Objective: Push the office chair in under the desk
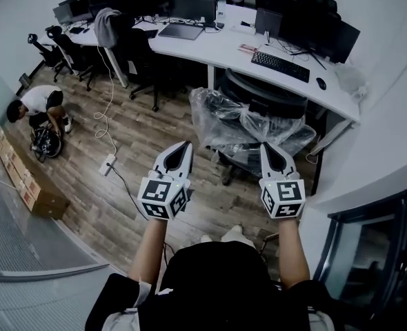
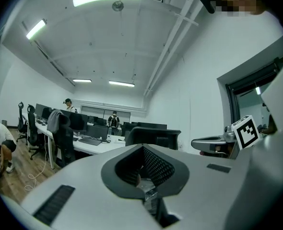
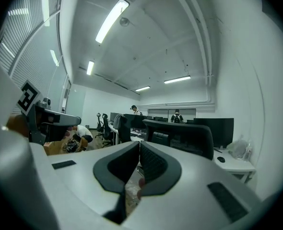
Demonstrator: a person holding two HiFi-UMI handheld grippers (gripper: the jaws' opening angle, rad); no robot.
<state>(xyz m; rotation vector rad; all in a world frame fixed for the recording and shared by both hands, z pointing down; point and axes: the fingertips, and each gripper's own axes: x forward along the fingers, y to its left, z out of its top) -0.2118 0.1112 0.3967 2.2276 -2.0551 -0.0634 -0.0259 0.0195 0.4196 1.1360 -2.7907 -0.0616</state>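
Both tongs are clenched with nothing between them. The left tongs [image 1: 185, 145] and right tongs [image 1: 266, 146] point level toward 12 o'clock, side by side. The right tips reach the clear plastic wrap [image 1: 221, 119] over the seat of the office chair [image 1: 262, 102], and the left tips sit just beside its 9 o'clock edge. The chair stands at 12 o'clock from the tongs, its dark backrest close against the edge of the white desk [image 1: 217, 47]. A keyboard [image 1: 279, 66] lies on the desk just past it. On the wooden floor [image 1: 155, 136] at 10 o'clock, well apart, a person [image 1: 38, 109] crouches.
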